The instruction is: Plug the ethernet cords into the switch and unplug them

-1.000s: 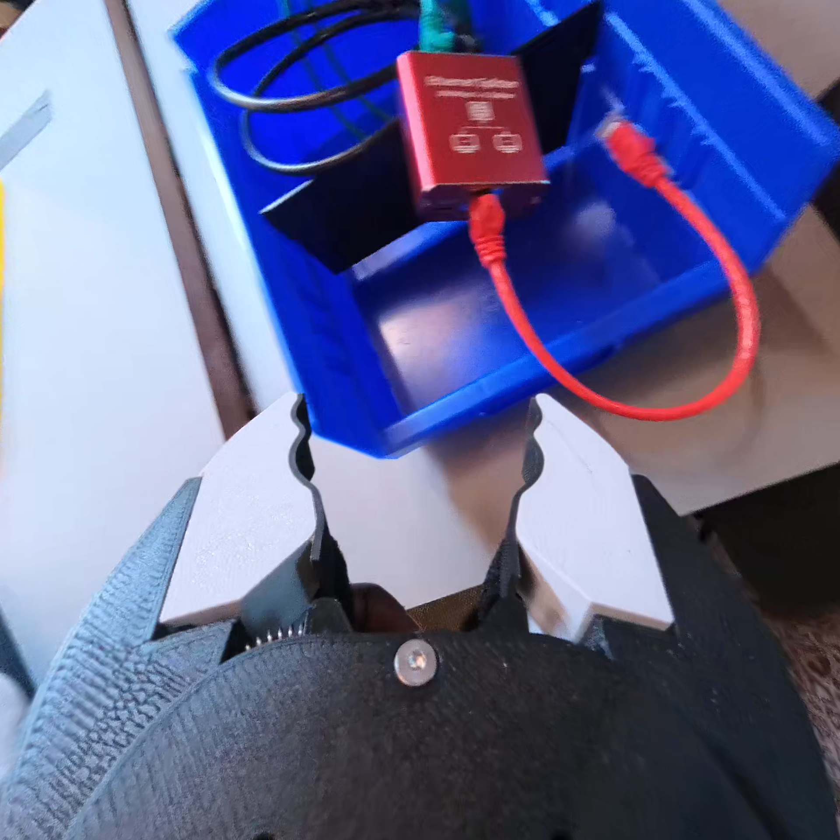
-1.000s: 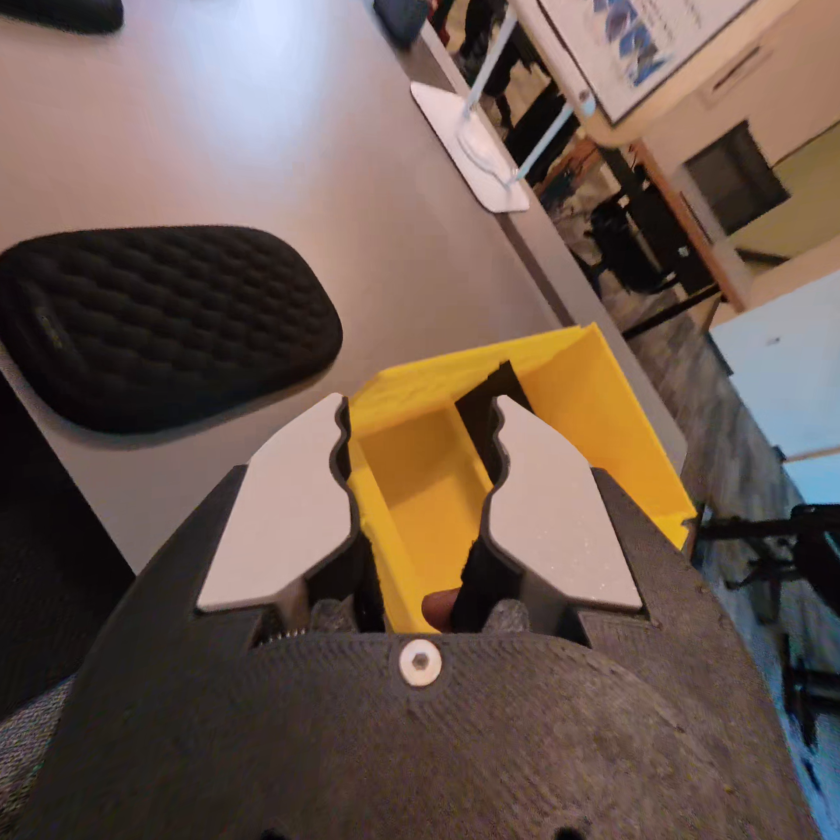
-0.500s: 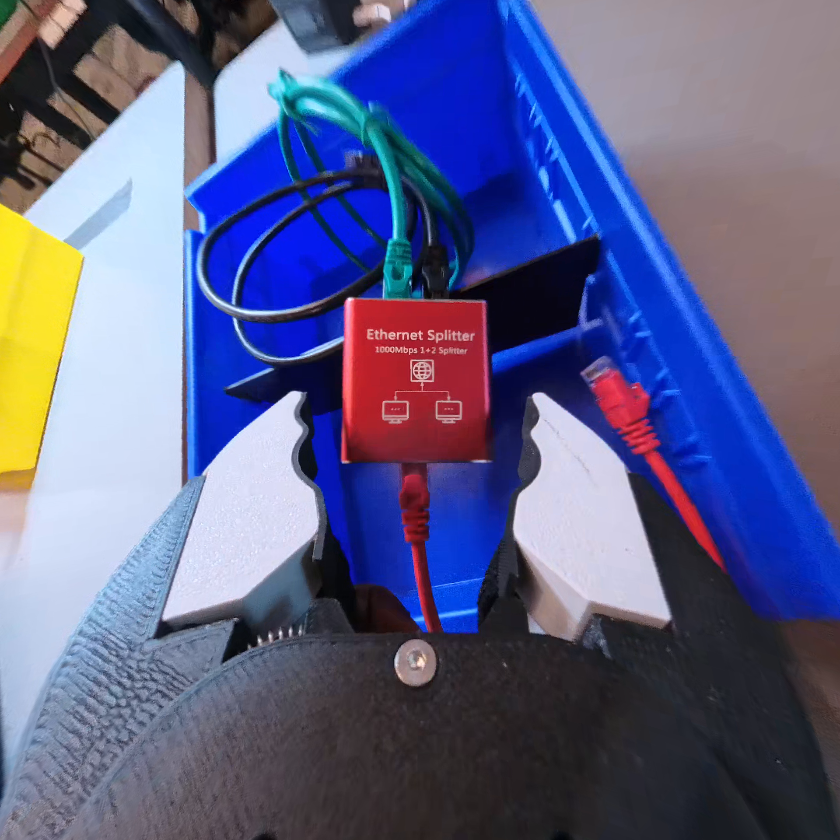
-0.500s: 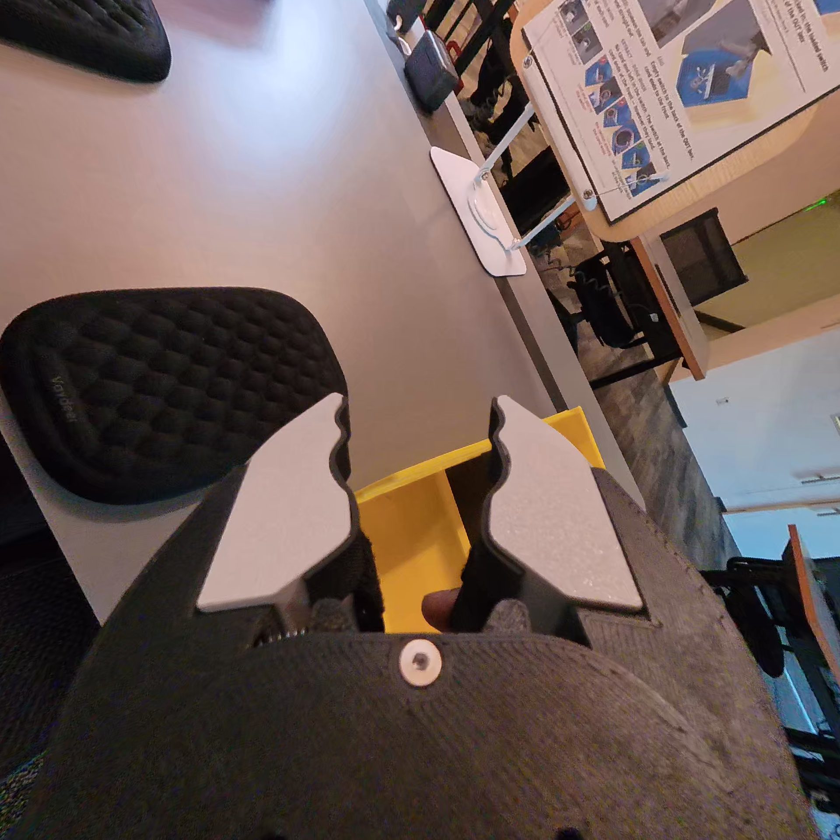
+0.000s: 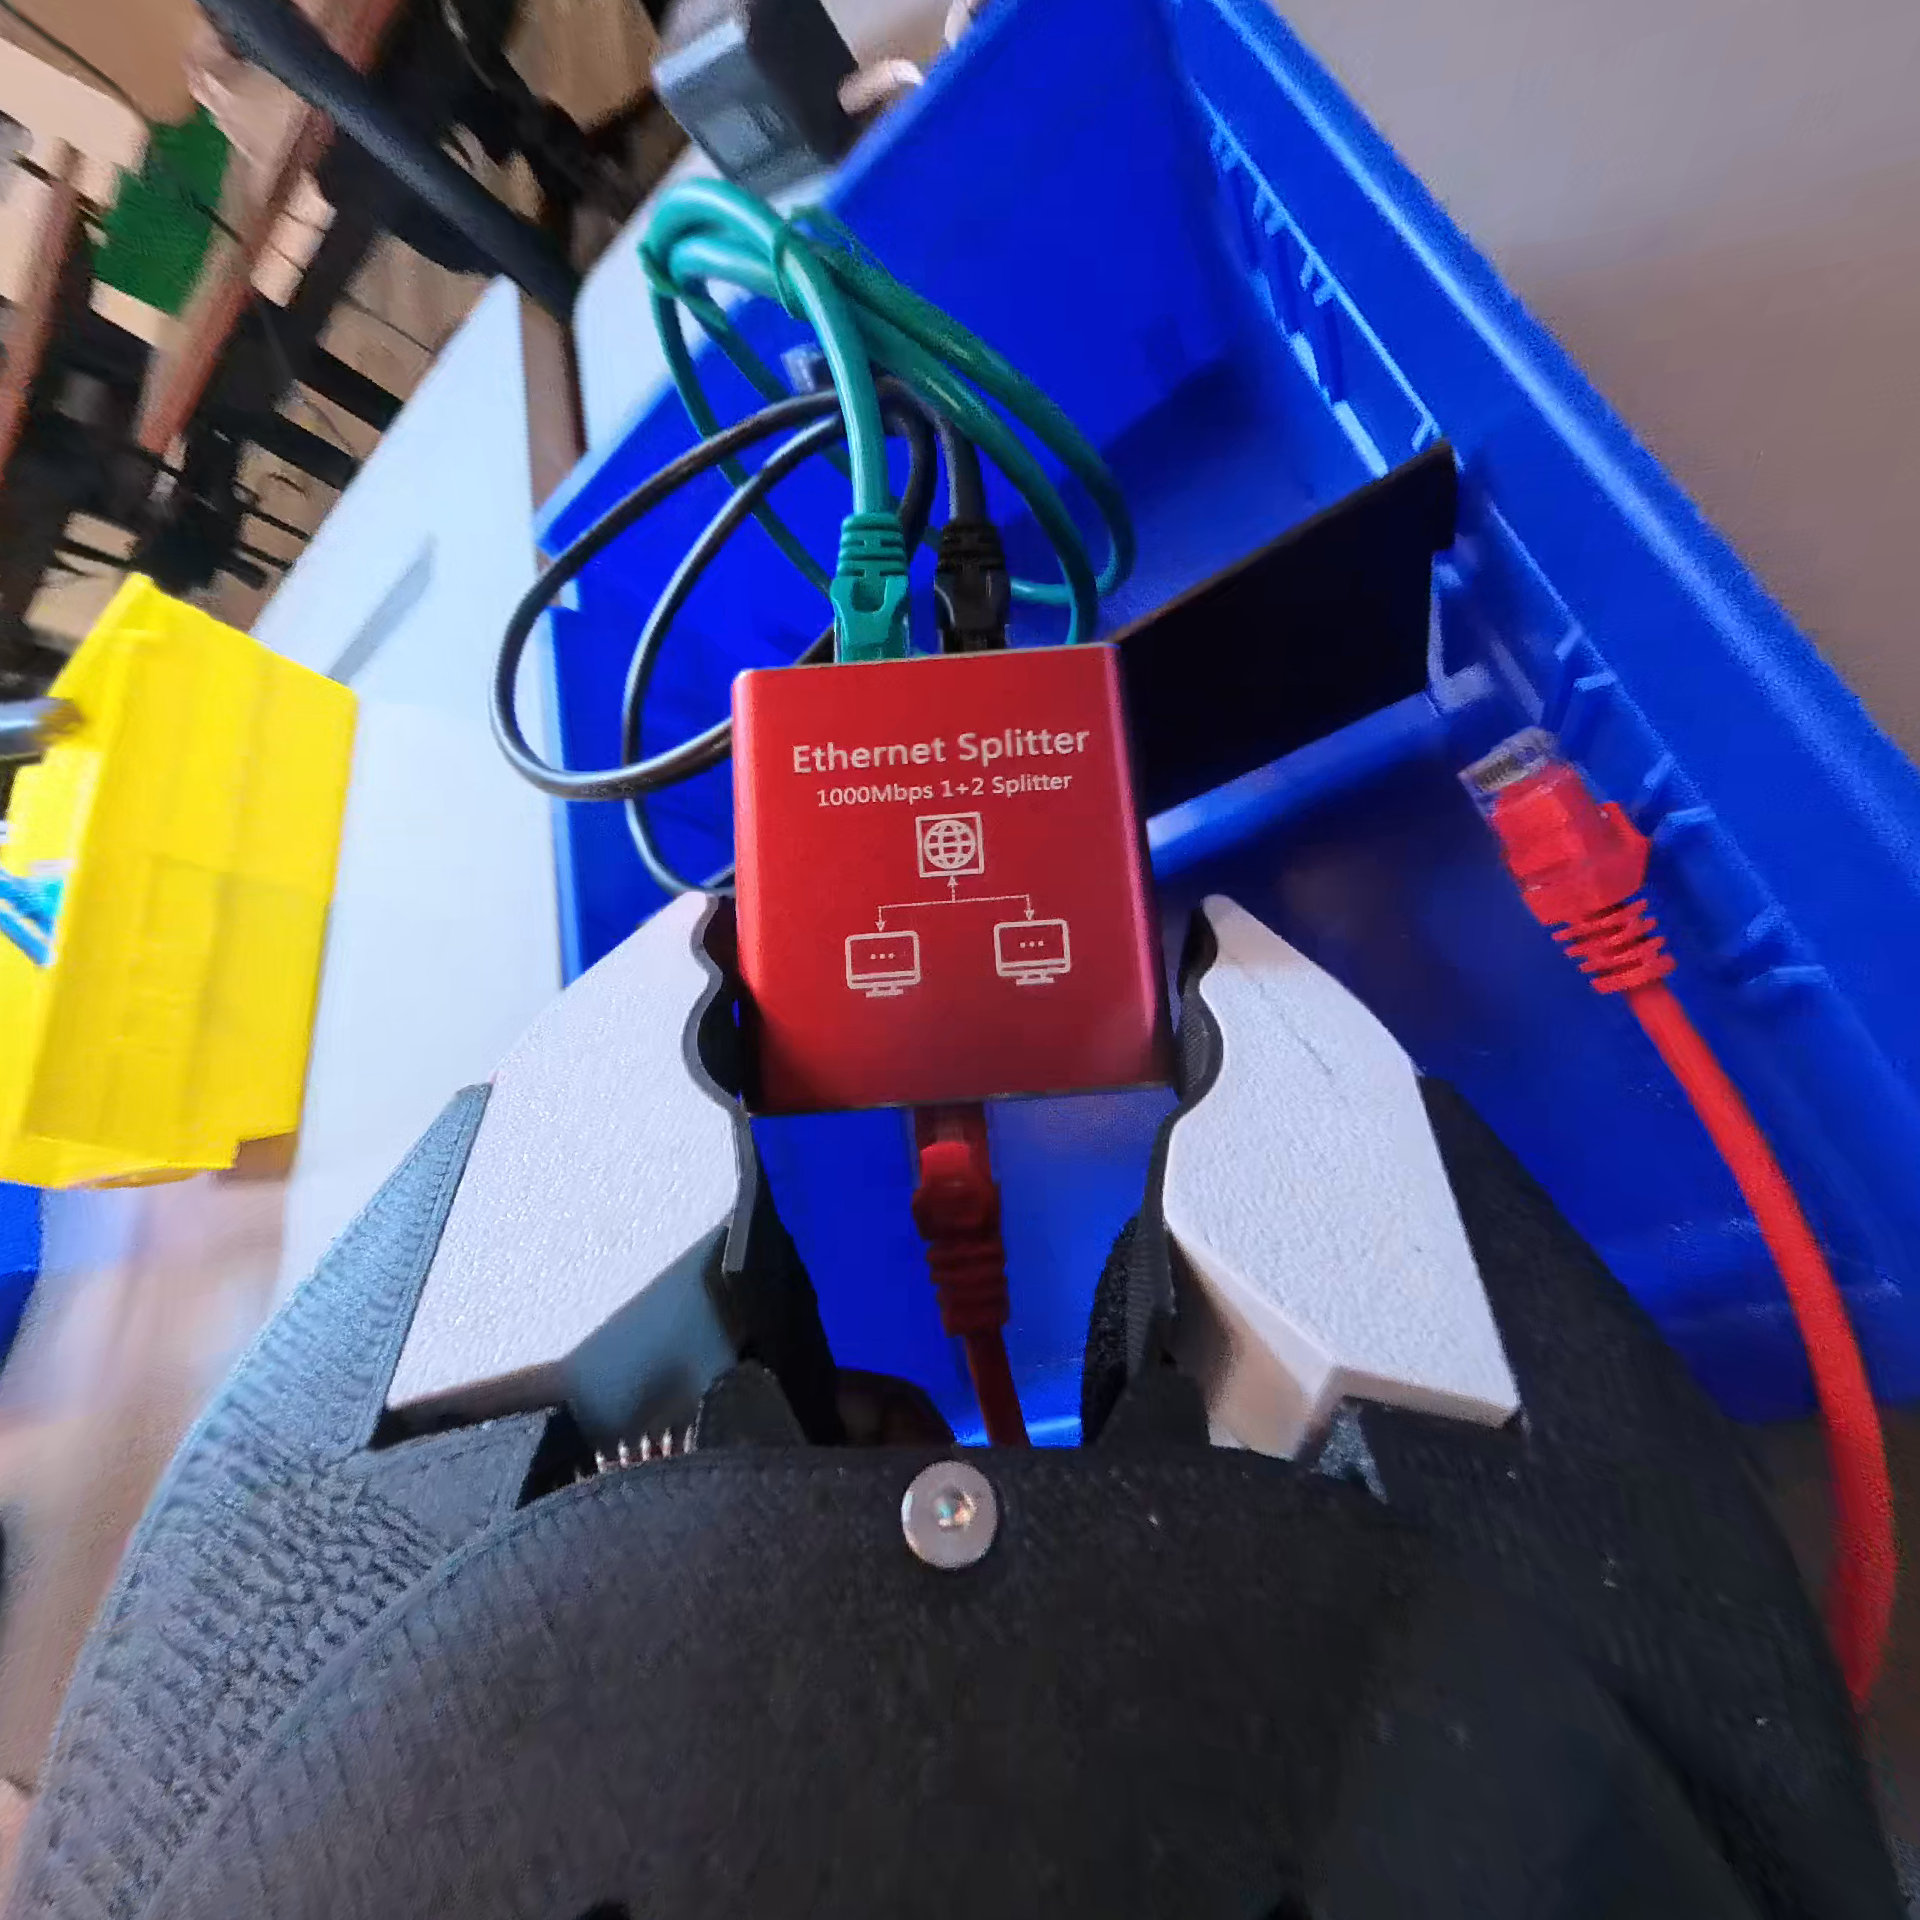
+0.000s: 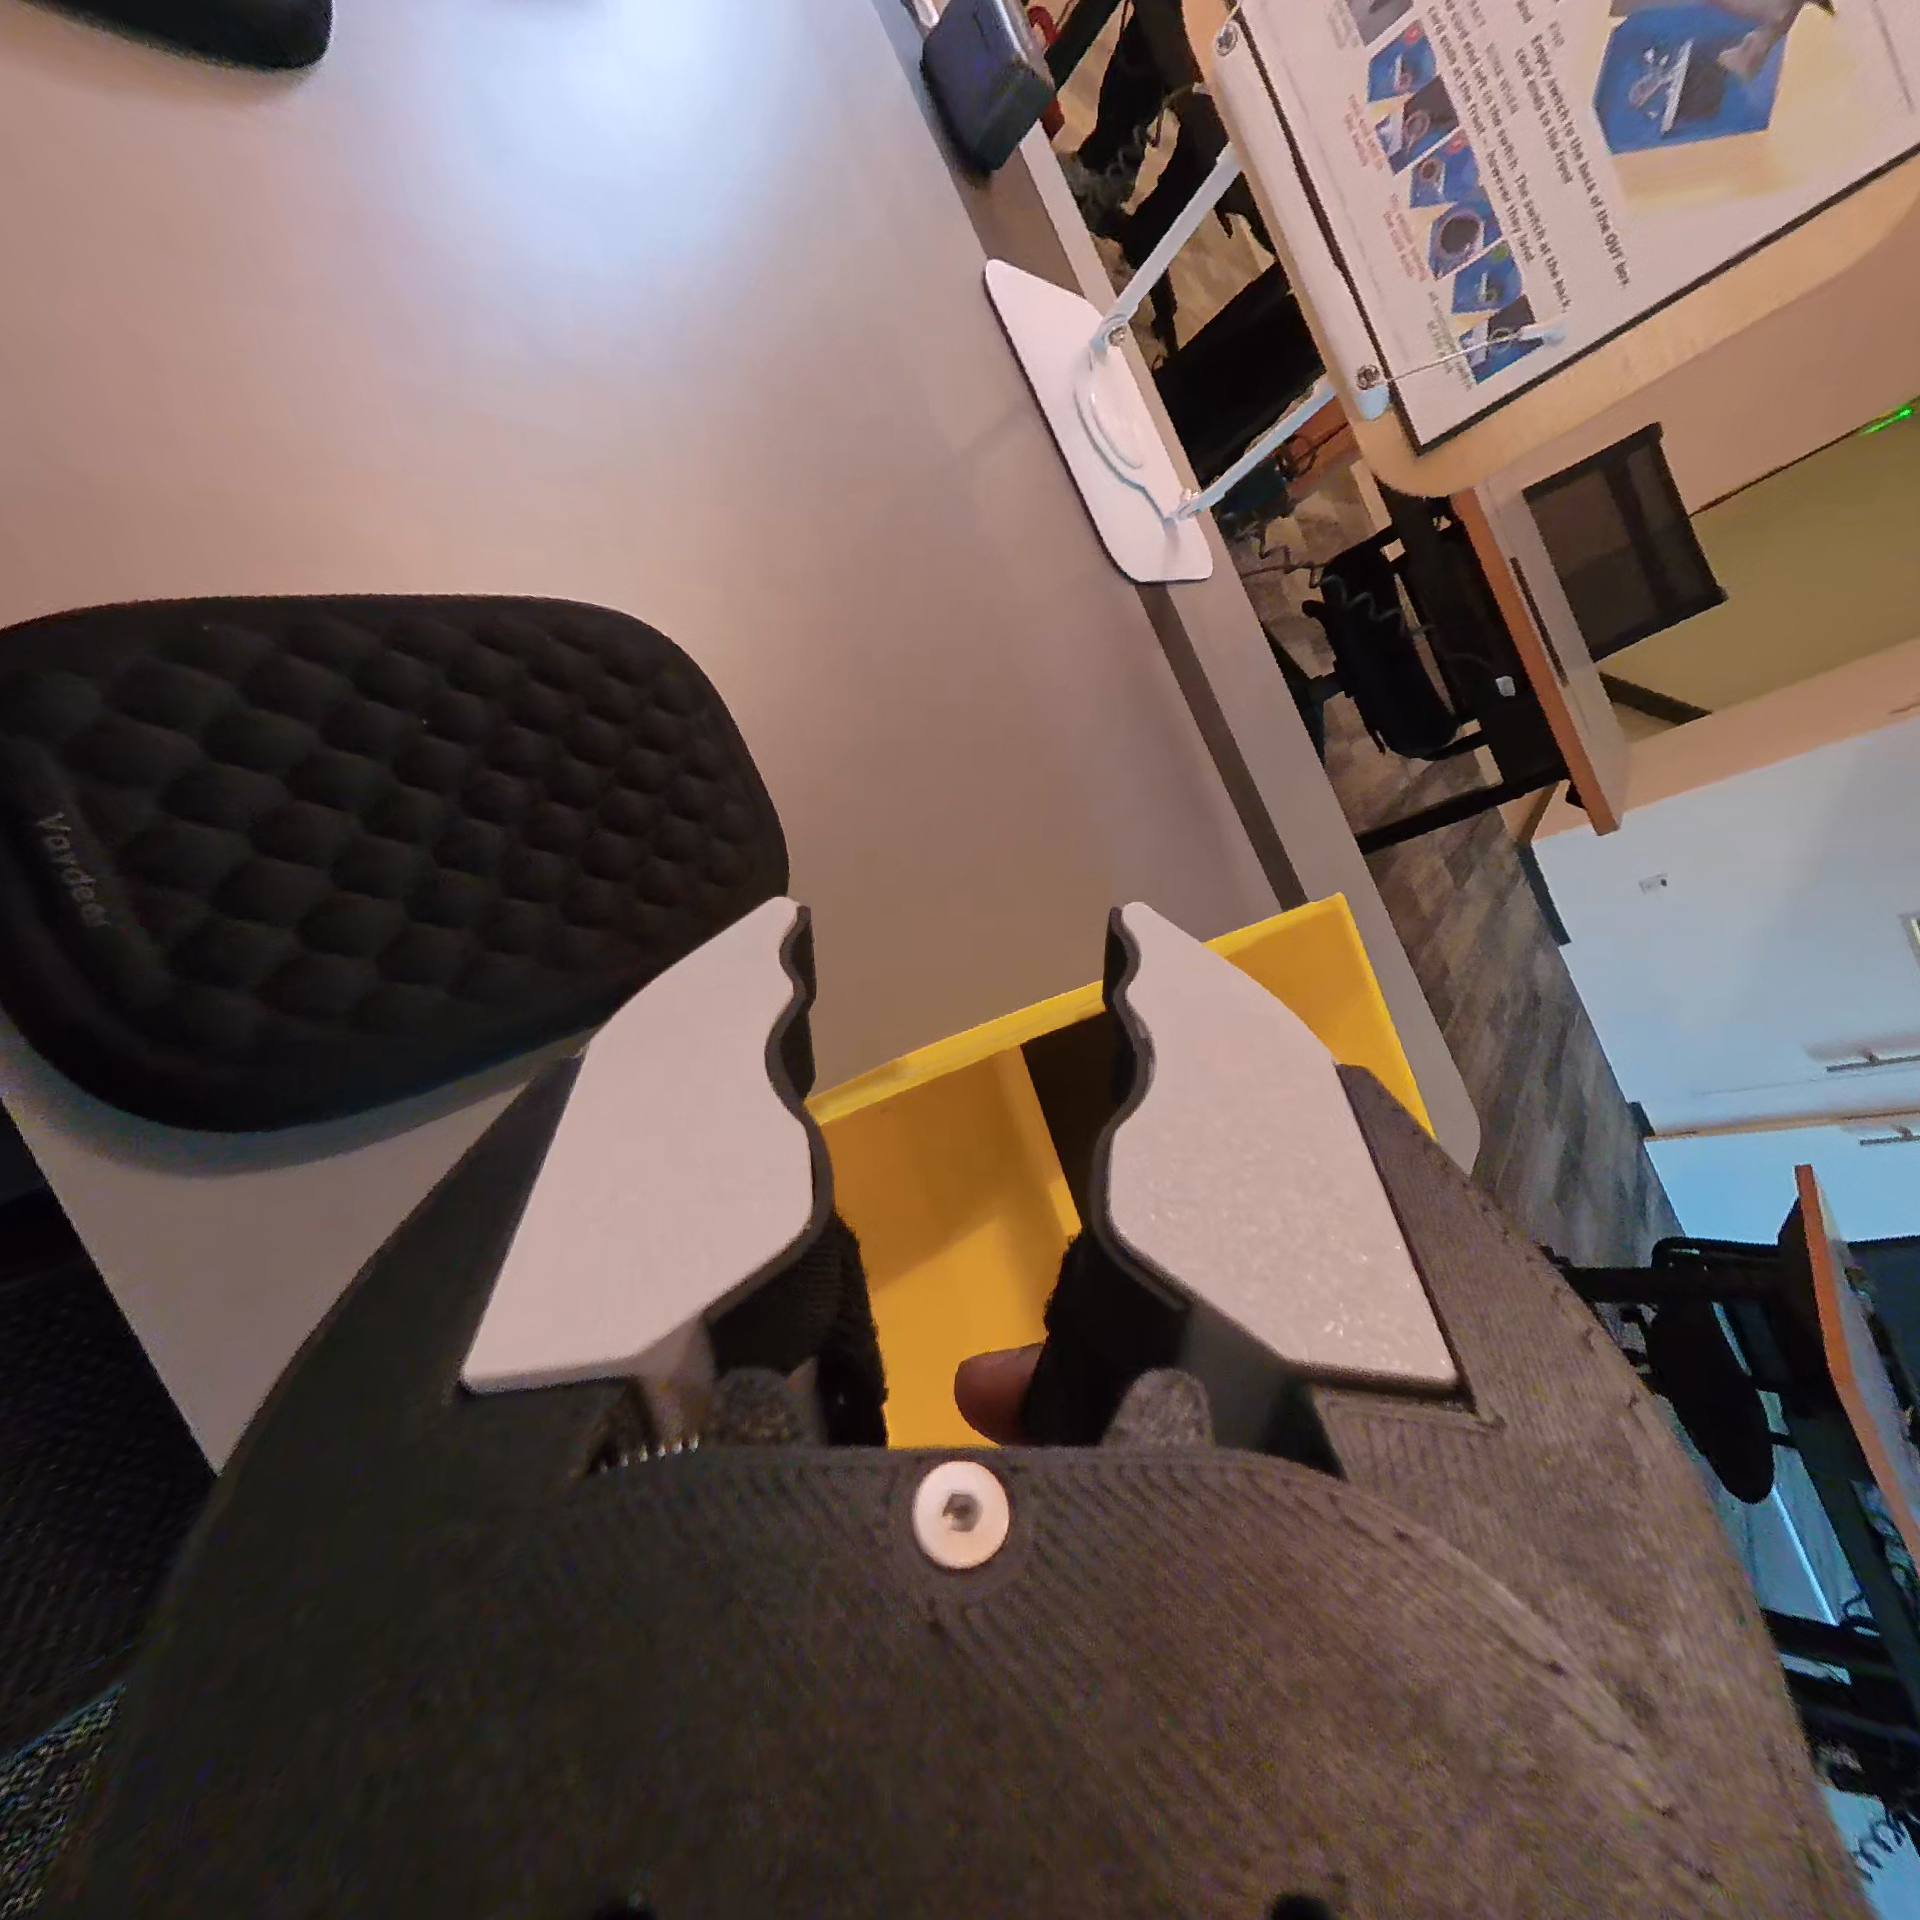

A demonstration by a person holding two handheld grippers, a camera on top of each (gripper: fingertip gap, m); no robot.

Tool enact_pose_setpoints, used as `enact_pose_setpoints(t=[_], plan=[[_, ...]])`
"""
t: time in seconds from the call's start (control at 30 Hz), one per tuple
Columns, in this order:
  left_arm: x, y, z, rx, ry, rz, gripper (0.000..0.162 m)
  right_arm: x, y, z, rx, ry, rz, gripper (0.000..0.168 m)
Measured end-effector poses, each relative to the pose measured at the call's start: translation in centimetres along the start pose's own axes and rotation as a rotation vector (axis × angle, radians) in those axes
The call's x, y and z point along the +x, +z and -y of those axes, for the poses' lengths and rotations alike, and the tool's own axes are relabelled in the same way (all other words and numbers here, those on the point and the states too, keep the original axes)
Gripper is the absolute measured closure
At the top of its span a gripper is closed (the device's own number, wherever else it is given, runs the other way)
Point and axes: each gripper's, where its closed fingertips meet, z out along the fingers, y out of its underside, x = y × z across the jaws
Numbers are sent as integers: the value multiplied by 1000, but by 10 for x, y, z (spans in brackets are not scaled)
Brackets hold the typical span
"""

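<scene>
Left gripper (image 5: 951, 997) straddles the red splitter (image 5: 940, 873), jaws flanking it, grip unconfirmed; right gripper (image 6: 956, 997) open, empty.

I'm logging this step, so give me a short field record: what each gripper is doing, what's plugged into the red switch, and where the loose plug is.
left gripper: fingers on both sides of the red switch, contact unclear
right gripper: open, empty, above the yellow bin
far side of switch: green cord and black cord plugged in
near side of switch: red cord plugged in
loose red plug: against the blue bin wall
</scene>
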Motion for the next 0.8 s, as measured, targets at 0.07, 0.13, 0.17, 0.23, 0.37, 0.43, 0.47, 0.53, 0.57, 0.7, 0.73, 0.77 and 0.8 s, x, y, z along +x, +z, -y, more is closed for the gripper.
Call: enact_pose_setpoints(t=[0.07, 0.13, 0.17, 0.23, 0.37, 0.43, 0.47, 0.53, 0.57, 0.7, 0.73, 0.77, 0.8], plan=[[-9, -12, 8, 59, 14, 46, 81, -1, 1, 3, 16, -1, 6, 115], [-19, -26, 17, 111, 18, 94, 81, -2, 2, 6, 26, -7, 8, 116], [-23, -35, 23, 143, 22, 114, 81, -3, 3, 8, 28, -10, 10, 116], [-30, -52, 37, 214, 20, 147, 81, -4, 4, 12, 36, -17, 17, 116], [-42, -89, 69, 366, 36, 230, 81, -7, 3, 26, 98, -21, 25, 117], [-44, -109, 89, 456, 41, 259, 81, -8, 3, 38, 153, -14, 31, 118], [-44, -119, 99, 499, 42, 273, 81, -9, 3, 45, 183, -6, 40, 119], [-41, -139, 121, 589, 53, 295, 81, -11, 4, 59, 247, 20, 53, 119], [-38, -148, 132, 633, 58, 299, 81, -12, 5, 68, 287, 40, 68, 118], [-17, -182, 173, 807, 56, 246, 82, -21, 12, 107, 462, 148, 144, 121], [-8, -187, 183, 850, 51, 211, 82, -24, 14, 120, 524, 193, 178, 123], [2, -191, 192, 885, 52, 173, 82, -29, 15, 136, 596, 243, 225, 124], [14, -193, 199, 914, 60, 137, 81, -34, 16, 152, 669, 296, 280, 125]])
